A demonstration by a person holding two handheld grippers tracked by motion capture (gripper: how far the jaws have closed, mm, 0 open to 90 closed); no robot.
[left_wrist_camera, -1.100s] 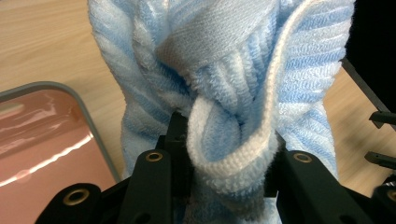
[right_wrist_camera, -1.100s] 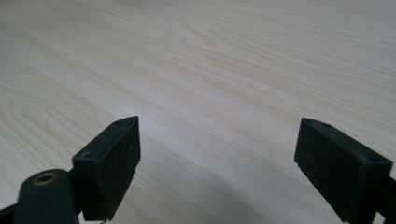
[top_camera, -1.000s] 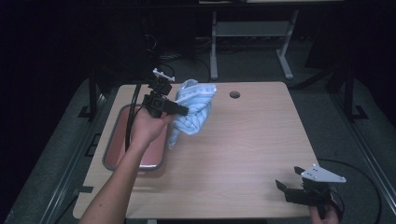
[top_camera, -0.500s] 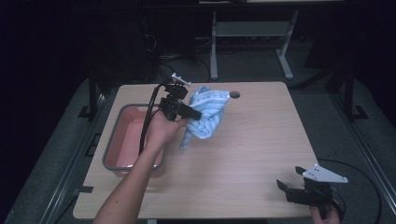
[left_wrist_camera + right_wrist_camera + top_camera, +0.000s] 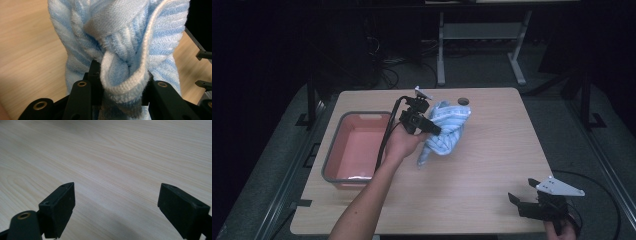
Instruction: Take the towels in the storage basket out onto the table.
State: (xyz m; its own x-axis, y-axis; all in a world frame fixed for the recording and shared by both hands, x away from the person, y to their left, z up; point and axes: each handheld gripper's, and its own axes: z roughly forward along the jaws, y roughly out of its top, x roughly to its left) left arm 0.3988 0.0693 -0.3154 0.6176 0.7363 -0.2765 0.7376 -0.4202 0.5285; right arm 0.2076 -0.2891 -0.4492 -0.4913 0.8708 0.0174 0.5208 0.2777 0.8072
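A blue-and-white striped towel [image 5: 448, 131] hangs bunched from my left gripper [image 5: 433, 131] over the middle of the wooden table [image 5: 492, 165]. In the left gripper view the jaws of the left gripper [image 5: 121, 86] are shut on a thick fold of the towel [image 5: 120, 42], which drapes down in front of them. I cannot tell whether its lower end touches the tabletop. My right gripper [image 5: 518, 202] rests at the table's near right corner. In the right gripper view the right gripper [image 5: 117, 205] stands open with only bare wood between its jaws.
A red tub [image 5: 343, 125] with a grey rim stands on the left part of the table, just left of the left hand. A round cable hole [image 5: 463, 101] lies near the far edge. Dark floor and a desk frame lie beyond the table.
The left hand has carried the towel to the right and lower, away from the tub's edge toward the middle of the table. The right gripper has stayed put.
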